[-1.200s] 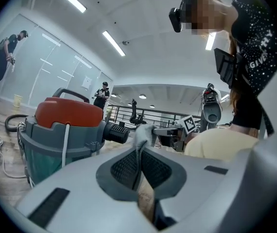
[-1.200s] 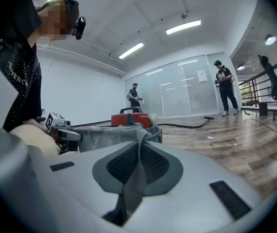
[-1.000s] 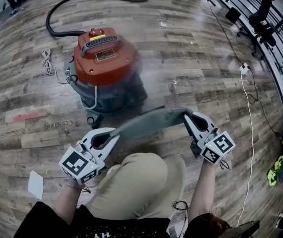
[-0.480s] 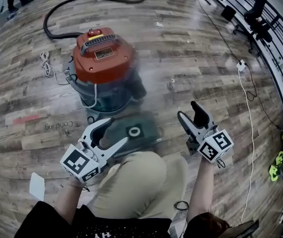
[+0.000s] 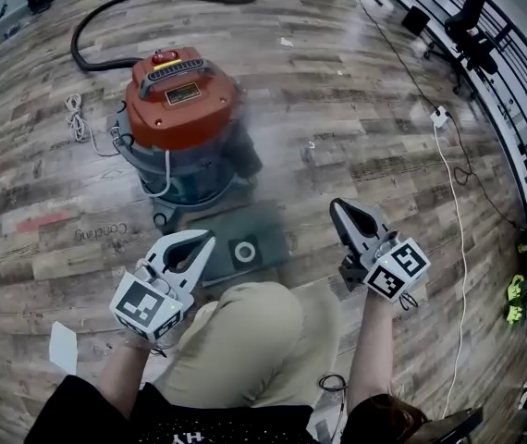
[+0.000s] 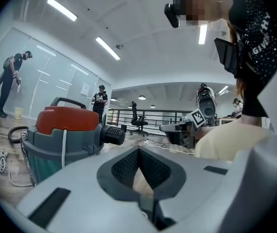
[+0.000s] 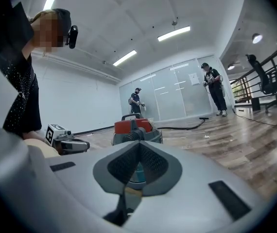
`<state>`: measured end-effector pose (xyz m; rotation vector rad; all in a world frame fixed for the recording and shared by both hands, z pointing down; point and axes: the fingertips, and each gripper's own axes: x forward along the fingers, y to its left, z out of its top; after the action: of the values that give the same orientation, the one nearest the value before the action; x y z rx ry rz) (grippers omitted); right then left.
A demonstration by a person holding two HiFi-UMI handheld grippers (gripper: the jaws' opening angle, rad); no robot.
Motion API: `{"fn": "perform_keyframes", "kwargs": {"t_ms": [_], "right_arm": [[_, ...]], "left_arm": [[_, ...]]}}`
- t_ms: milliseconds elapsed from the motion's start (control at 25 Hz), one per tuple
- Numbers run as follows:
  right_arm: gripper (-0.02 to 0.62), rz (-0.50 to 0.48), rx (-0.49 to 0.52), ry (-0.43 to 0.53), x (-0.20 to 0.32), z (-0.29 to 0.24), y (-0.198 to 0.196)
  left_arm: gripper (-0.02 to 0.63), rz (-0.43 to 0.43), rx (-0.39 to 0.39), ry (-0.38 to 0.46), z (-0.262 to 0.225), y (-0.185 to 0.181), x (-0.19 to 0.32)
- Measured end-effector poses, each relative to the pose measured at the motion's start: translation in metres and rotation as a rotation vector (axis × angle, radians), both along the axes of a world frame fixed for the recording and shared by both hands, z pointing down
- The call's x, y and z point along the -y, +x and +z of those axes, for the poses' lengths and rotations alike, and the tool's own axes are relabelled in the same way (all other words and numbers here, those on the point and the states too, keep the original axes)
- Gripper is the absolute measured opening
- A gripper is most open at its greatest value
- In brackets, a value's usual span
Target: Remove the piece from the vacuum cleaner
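Room: wood floor [image 5: 374,118], vacuum cleaner [image 5: 182,123] upright.
Status: piece [image 5: 256,225] lies flat beside it; removal looks done to me.
Claws: left gripper [image 5: 206,241] and right gripper [image 5: 337,206] have just clamped together, both empty.

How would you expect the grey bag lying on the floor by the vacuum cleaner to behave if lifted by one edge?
The grey bag lies thin and flat on the floor, so it is probably light and would likely sag like cloth. Its square collar with the white ring looks stiffer and may keep its shape. Rolling seems unlikely.
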<state>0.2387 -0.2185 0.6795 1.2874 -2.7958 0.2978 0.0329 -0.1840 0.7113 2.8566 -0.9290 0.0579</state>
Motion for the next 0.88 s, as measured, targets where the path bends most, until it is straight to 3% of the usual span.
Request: {"fn": "perform_keyframes", "kwargs": {"t_ms": [200, 880], "right_arm": [[0.011, 0.007, -0.078, 0.037, -0.001, 0.006, 0.000], [0.011, -0.042, -0.090, 0.037, 0.001, 0.014, -0.018]], "left_arm": [[0.008, 0.017, 0.003, -0.010, 0.005, 0.007, -0.003], [0.008, 0.011, 0.017, -0.006, 0.009, -0.002, 0.002]]}}
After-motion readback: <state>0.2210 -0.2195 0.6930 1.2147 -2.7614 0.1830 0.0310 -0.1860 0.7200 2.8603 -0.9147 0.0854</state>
